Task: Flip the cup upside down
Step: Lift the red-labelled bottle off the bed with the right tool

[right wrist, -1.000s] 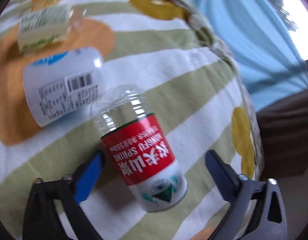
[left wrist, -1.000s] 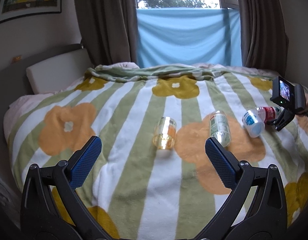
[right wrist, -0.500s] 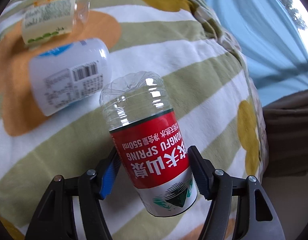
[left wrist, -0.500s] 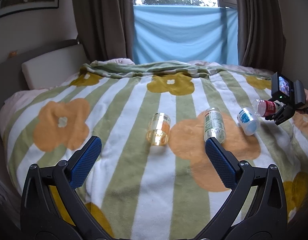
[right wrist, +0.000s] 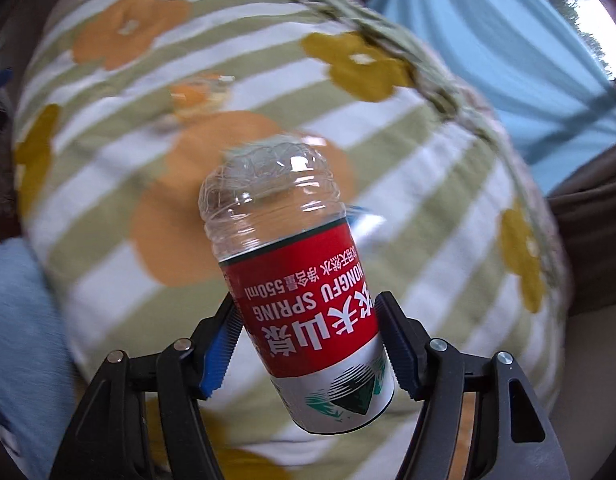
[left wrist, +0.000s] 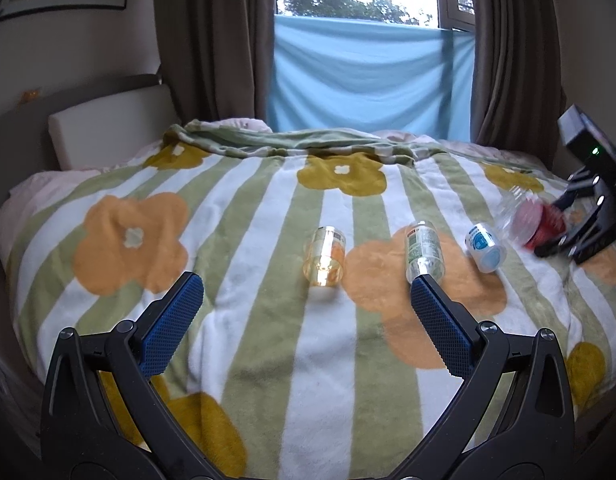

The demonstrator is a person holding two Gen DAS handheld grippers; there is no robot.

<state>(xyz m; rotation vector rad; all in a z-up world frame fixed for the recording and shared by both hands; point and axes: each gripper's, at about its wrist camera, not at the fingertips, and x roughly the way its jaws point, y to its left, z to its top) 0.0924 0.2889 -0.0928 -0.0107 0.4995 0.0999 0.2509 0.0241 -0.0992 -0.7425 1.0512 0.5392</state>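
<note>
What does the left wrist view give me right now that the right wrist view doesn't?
Left wrist only: the open left gripper, the green-label cup and the blue-and-white cup lying on the blanket.

Right wrist only: the fingers clamped on the red label, its print upside down.

Both: the red-label cup in the right gripper, the blanket, the blurred yellow cup.

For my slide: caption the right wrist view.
Right tool shut on a red-labelled cup, lifted above the flowered blanket.
</note>
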